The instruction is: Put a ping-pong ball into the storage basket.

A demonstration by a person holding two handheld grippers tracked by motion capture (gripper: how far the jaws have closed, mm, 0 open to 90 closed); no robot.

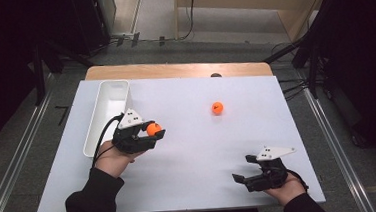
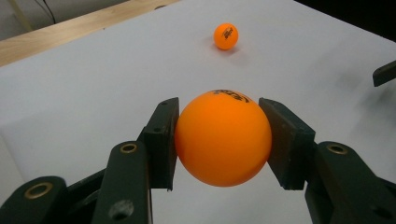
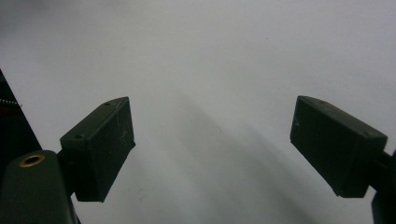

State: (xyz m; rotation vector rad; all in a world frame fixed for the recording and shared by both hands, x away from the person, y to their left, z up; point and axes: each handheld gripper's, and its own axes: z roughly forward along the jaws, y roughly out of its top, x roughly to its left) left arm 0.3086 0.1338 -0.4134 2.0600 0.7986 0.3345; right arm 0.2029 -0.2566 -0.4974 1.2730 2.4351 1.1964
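Resting between left gripper (image 2: pixel 223 140) pads (image 2: pixel 163 135): orange ball (image 2: pixel 223 137)

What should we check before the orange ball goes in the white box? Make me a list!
1. Held ball pinched between both pads of the left gripper: ok.
2. Held ball lifted off the table: cannot tell.
3. White box beside the left gripper, nothing seen inside: ok.
4. Right gripper open, holding nothing, far from the box: ok.
5. Second ball lying apart on the table, out of the way: ok.
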